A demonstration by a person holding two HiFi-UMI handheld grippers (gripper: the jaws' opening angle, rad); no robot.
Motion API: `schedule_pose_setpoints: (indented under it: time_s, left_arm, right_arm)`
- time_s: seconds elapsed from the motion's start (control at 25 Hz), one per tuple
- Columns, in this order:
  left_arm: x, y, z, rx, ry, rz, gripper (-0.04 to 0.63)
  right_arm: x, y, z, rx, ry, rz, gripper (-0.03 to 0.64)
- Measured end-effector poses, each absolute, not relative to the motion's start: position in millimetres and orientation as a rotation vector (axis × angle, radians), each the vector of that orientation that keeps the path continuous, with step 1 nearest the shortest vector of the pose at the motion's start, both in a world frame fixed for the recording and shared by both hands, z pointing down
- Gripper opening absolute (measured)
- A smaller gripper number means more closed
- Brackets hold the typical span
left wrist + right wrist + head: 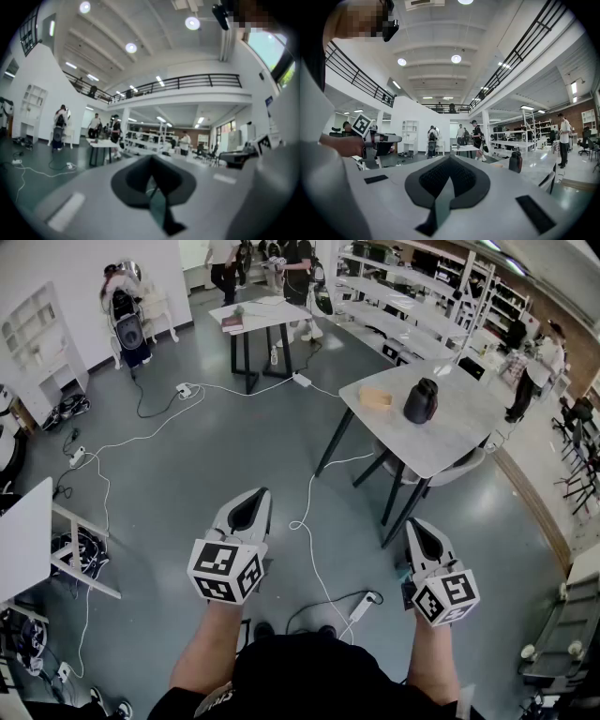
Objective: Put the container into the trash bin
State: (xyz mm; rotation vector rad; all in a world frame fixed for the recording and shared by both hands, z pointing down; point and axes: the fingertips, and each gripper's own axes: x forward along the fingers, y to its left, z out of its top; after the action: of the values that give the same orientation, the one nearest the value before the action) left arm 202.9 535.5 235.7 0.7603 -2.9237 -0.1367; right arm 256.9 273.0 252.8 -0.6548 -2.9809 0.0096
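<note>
Grey-topped table [469, 432] at right carries the container [421, 400], a dark, upright vessel standing beside a tan block [374, 397] and well apart from both grippers. A person stands on the polished floor [187, 474] of a large workshop, holding the left gripper [251, 509] and right gripper [419, 532] out level and side by side, both short of the table. Each gripper's own view shows its two jaws pressed together with nothing between them, and neither gripper touches anything. White cables [302, 521] trail across the floor between the grippers, and a power strip [362, 606] lies near the person's feet. In the right gripper view the container shows at right on the tabletop, while the left gripper appears at far left. Farther off, a smaller table [258, 313] stands on dark legs with several people [298, 259] behind it. White shelving [30, 329] stands against the left wall. Long racks [412, 277] fill the back of the room at upper right, and another person [547, 362] stands beyond the near table's far end.
</note>
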Motion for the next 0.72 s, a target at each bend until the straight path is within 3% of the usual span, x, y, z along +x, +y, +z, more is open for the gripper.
schedule_pose_setpoints:
  time_s: [0.72]
  left_arm:
    - [219, 443, 263, 0.859, -2.816, -0.078, 0.005]
  right_arm:
    - [289, 180, 255, -0.533, -3.043, 0.122, -0.008]
